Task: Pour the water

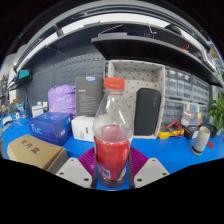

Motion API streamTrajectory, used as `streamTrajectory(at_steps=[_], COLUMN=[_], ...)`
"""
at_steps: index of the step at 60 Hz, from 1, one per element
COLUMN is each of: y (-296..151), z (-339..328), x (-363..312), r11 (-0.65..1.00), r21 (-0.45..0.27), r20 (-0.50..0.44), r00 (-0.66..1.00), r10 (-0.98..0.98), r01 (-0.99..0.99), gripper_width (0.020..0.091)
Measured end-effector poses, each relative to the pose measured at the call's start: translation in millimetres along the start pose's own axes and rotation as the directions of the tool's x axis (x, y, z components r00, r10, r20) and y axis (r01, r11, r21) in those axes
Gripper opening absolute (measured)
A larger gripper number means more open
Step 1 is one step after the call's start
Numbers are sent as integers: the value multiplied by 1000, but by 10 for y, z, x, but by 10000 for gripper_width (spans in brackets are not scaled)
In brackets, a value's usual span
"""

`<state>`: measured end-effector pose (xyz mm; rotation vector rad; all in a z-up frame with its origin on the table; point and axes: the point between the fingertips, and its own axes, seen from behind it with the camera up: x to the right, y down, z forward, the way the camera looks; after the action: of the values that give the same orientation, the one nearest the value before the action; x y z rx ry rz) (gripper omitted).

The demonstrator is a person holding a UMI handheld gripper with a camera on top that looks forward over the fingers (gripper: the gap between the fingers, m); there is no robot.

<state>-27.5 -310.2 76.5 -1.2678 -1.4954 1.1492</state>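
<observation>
At lower centre, the claw (pixel 112 172) is closed on a clear bottle (pixel 112 130) of red liquid above the blue desk (pixel 165 150).

One bottle (pixel 112 135) with an orange cap and red liquid is standing between the two pink pads (pixel 88 160) of the one gripper (pixel 112 172). Three boxes are sitting on the blue surface (pixel 170 150): one brown cardboard box (pixel 35 152), one blue box (pixel 50 127) and one small white box (pixel 83 127). One purple bag (pixel 62 98) is lying behind them. One cup (pixel 202 139) is standing to the right.
</observation>
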Motion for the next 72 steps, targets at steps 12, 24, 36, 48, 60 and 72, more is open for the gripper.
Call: streamTrajectory(at_steps=[12,24,36,48,60,72], y=[-10,-92,-548,-963,-1096,-1076], z=[53,14,-43,-34,4,79], x=[-28,182,816,1521,2163,2535], r11=[1000,987,844,512,185,-122], r21=[14,-48,-79,-105,-84,-98], r20=[71,116,124,122,95,78], r00=[997,981,835,500,177,-130], r10=[15,156,536,857,980,988], r01=[-16,-152,-530,-852,-979,-988], gripper_width=[386,384,385,385,386,383])
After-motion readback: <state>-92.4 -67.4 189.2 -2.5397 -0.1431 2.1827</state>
